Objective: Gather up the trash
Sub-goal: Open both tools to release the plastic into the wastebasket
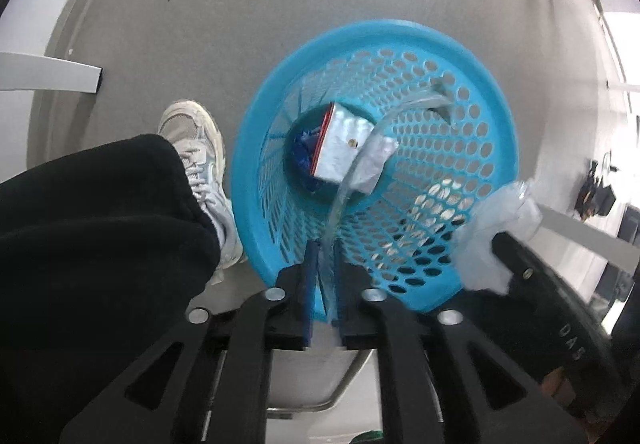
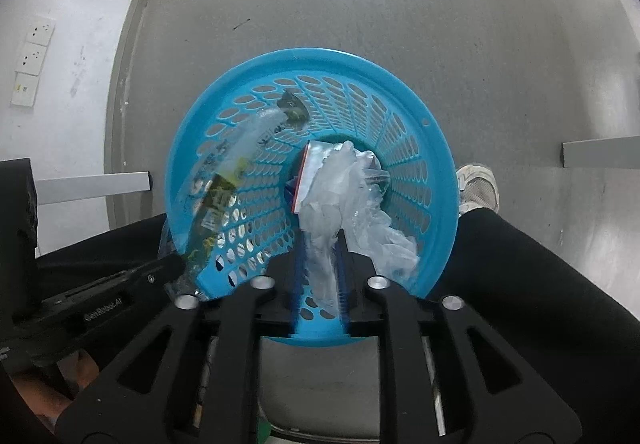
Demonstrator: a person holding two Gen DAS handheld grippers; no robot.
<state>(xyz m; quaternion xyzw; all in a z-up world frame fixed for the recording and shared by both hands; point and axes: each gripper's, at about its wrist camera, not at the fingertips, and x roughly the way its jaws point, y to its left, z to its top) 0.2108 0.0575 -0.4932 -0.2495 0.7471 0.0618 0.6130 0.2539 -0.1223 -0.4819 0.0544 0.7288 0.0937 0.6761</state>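
A blue perforated waste basket (image 1: 496, 92) stands on the grey floor; it also shows in the right wrist view (image 2: 436, 140). At its bottom lie a silver packet with a red edge (image 1: 344, 140) and blue scraps. My left gripper (image 1: 325, 244) is shut on a long clear plastic wrapper (image 1: 400, 112) that hangs over the basket; the wrapper shows printed in the right wrist view (image 2: 228, 172). My right gripper (image 2: 322, 240) is shut on a crumpled clear plastic bag (image 2: 352, 196) above the basket; it shows at the right in the left wrist view (image 1: 492, 232).
The person's black trouser leg (image 1: 100, 224) and white sneaker (image 1: 200, 148) stand left of the basket. Grey table legs (image 1: 48, 72) cross the floor. A white wall with sockets (image 2: 32, 56) is at the left in the right wrist view.
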